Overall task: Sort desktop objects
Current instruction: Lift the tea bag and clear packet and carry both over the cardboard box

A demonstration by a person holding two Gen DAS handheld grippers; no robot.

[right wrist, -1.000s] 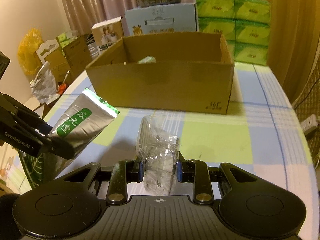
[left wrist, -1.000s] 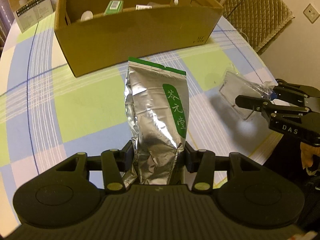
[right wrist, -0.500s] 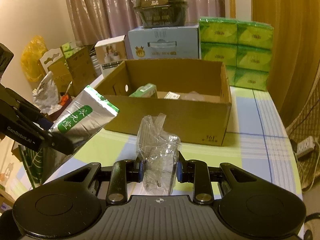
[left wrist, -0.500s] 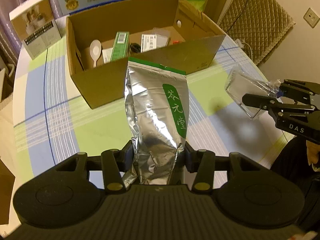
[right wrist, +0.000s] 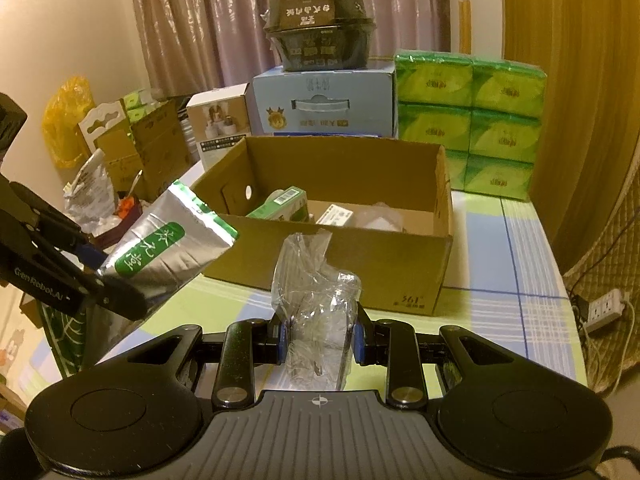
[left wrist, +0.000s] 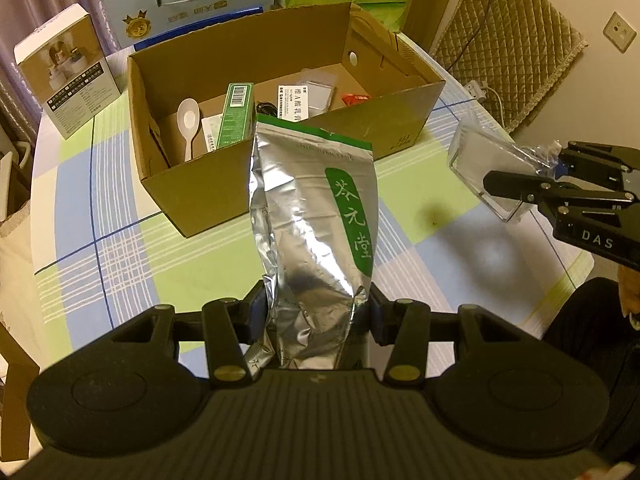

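Left gripper (left wrist: 316,312) pinches a silver tea pouch (left wrist: 316,216) by its bottom, held in the air in front of the open cardboard box (left wrist: 360,120) on the checked table (left wrist: 120,240). Right gripper (right wrist: 319,338) clamps a clear plastic packet (right wrist: 316,300), also off the table near the box.

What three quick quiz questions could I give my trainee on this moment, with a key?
1. True or false: the left gripper is shut on the silver foil pouch.
2. What does the right gripper hold? A) a clear plastic packet B) a white spoon C) a green carton
3. Fill in: the white spoon lies inside the ____.

Key: 1 true. 2 A, the clear plastic packet. 3 cardboard box.
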